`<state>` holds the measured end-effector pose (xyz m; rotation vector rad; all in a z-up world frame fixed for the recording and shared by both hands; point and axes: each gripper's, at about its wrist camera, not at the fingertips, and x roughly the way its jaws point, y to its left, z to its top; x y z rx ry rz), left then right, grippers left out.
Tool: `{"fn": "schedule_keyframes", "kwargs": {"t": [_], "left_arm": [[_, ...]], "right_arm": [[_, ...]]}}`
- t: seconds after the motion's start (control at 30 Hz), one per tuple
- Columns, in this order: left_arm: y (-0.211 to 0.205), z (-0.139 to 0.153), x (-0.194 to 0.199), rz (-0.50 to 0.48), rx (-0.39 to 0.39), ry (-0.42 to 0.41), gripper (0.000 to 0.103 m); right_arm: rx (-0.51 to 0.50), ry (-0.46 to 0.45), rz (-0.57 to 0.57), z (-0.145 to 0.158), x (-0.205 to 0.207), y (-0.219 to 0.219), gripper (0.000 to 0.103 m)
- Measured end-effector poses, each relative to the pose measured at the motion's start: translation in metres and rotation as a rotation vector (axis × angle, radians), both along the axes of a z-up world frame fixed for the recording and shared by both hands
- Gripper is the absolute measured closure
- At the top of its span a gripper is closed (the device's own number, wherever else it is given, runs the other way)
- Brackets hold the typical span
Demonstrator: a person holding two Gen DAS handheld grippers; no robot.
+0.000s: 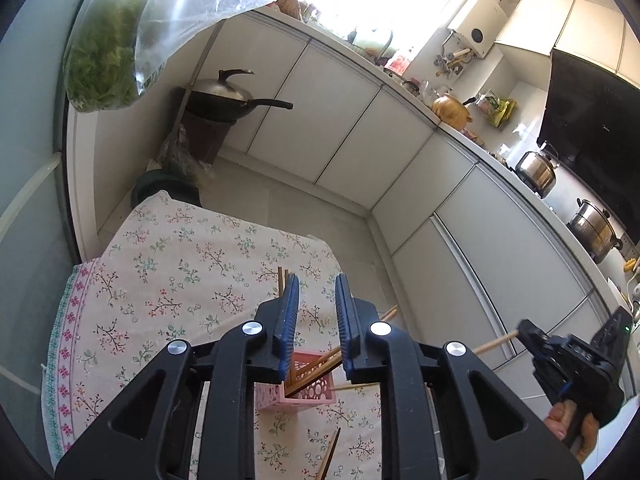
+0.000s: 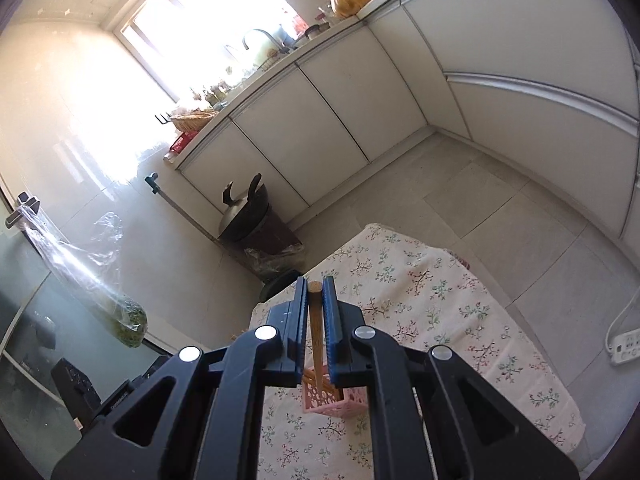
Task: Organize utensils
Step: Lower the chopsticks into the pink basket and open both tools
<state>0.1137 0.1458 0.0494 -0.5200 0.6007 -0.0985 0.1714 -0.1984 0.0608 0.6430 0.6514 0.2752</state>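
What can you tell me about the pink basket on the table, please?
The pink basket is a small square plastic holder with cut-out circle patterns in its walls. It stands upright on the floral tablecloth, open at the top, with several wooden chopsticks leaning inside it. Another chopstick lies on the cloth nearby.

- Daylight floods through the window [image 2: 192, 36], blown out to white glare
- Cabinets [image 1: 344, 128] below the window bow at the fisheye edges, corners dark

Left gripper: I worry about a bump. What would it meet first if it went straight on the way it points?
Probably the floral tablecloth just beyond the pink basket; the left gripper is open and empty, though depth is unclear.
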Motion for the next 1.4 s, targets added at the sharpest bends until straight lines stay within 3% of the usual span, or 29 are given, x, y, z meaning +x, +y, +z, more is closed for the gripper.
{"fn": "schedule_keyframes", "kwargs": {"t": [0.23, 0.33, 0.47, 0.6, 0.73, 0.9, 1.07, 1.17, 1.27, 1.4], "left_arm": [[-0.006, -0.004, 0.005, -0.024, 0.007, 0.013, 0.086], [-0.014, -0.003, 0.003, -0.040, 0.043, 0.005, 0.086], [-0.030, 0.003, -0.003, -0.074, 0.073, -0.012, 0.079], [-0.053, 0.006, -0.008, -0.084, 0.164, -0.028, 0.077], [-0.069, 0.003, -0.014, -0.077, 0.231, -0.030, 0.064], [-0.084, -0.005, -0.021, -0.056, 0.301, -0.024, 0.052], [-0.096, -0.013, -0.032, 0.010, 0.397, -0.048, 0.034], [-0.101, -0.018, -0.035, 0.033, 0.418, -0.046, 0.028], [-0.107, -0.025, -0.039, 0.053, 0.467, -0.046, 0.022], [-0.108, -0.036, -0.043, 0.059, 0.477, -0.032, 0.011]], "right_arm": [[0.030, 0.096, 0.053, -0.038, 0.040, 0.026, 0.092], [0.037, 0.088, 0.067, -0.041, 0.039, 0.031, 0.092], [-0.075, -0.001, 0.076, -0.022, 0.017, 0.047, 0.092], [-0.217, -0.063, 0.078, -0.013, -0.006, 0.064, 0.087], [-0.353, -0.110, 0.058, -0.010, -0.024, 0.076, 0.086], [-0.492, -0.146, -0.001, -0.013, -0.044, 0.083, 0.065], [-0.569, -0.135, -0.067, -0.022, -0.056, 0.082, 0.058], [-0.596, -0.139, -0.107, -0.026, -0.066, 0.080, 0.046], [-0.611, -0.120, -0.139, -0.030, -0.073, 0.075, 0.041], [-0.610, -0.112, -0.245, -0.036, -0.083, 0.057, 0.011]]}}
